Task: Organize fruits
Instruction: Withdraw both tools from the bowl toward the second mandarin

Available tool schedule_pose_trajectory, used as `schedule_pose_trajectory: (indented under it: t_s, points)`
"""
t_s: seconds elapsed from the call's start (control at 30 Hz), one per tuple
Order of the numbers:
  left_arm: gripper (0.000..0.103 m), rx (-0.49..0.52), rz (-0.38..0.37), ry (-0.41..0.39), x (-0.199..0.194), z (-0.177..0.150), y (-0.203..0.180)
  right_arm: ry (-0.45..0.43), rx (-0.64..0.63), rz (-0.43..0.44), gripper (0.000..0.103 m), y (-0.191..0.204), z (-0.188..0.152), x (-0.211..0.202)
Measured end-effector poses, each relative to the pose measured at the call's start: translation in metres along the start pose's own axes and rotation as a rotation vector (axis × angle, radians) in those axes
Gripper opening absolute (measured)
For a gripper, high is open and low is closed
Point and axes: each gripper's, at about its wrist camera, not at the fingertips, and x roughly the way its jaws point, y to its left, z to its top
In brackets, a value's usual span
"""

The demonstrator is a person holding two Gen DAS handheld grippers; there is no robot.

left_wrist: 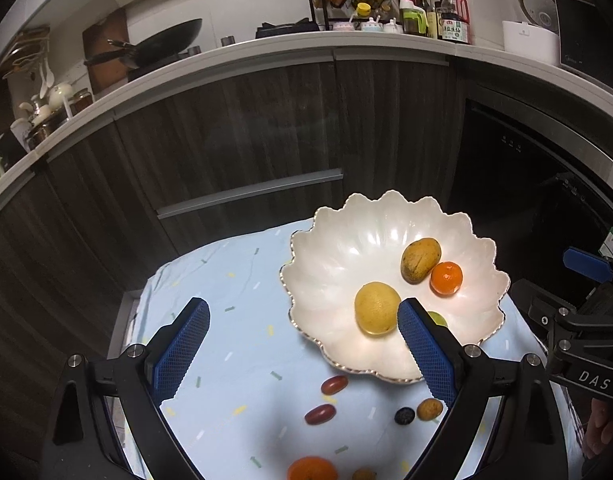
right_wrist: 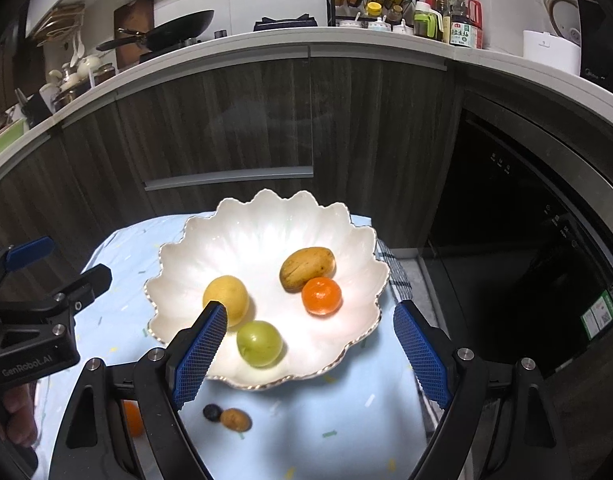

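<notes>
A white scalloped bowl [left_wrist: 346, 248] [right_wrist: 234, 240] stands on a light blue cloth. It holds a yellow lemon [left_wrist: 377, 307] [right_wrist: 225, 295], a mango [left_wrist: 420, 259] [right_wrist: 307, 269], a tangerine [left_wrist: 446, 278] [right_wrist: 321, 295] and a green fruit [right_wrist: 259, 343]. On the cloth in front lie two red dates [left_wrist: 334, 385] [left_wrist: 320, 414], a dark berry [left_wrist: 404, 415] [right_wrist: 212, 412], a small brown fruit [left_wrist: 429, 409] [right_wrist: 235, 419] and an orange [left_wrist: 312, 469]. My left gripper [left_wrist: 302, 338] is open and empty above the cloth. My right gripper [right_wrist: 312, 344] is open and empty over the bowl's near rim.
The light blue cloth [left_wrist: 226, 288] covers a small table in front of dark kitchen cabinets [left_wrist: 246, 132]. A dark oven front [right_wrist: 526, 220] is at the right. The counter above holds a wok [left_wrist: 162, 46] and bottles [left_wrist: 446, 16].
</notes>
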Motion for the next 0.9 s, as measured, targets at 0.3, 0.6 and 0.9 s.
schedule_pose_trajectory:
  t_s: [0.3,0.6,0.9]
  points:
    - [0.096,-0.004,0.018,-0.003,-0.016,-0.018,0.011,-0.006,-0.031,0.004,0.086,0.015,-0.014,-0.010]
    - [0.096,0.003,0.039,-0.016,-0.025,-0.042,0.020,0.003,-0.072,0.019,0.086,0.030,-0.027,-0.011]
    - [0.096,0.011,0.024,-0.012,-0.026,-0.072,0.025,0.018,-0.121,0.037,0.086,0.045,-0.049,-0.008]
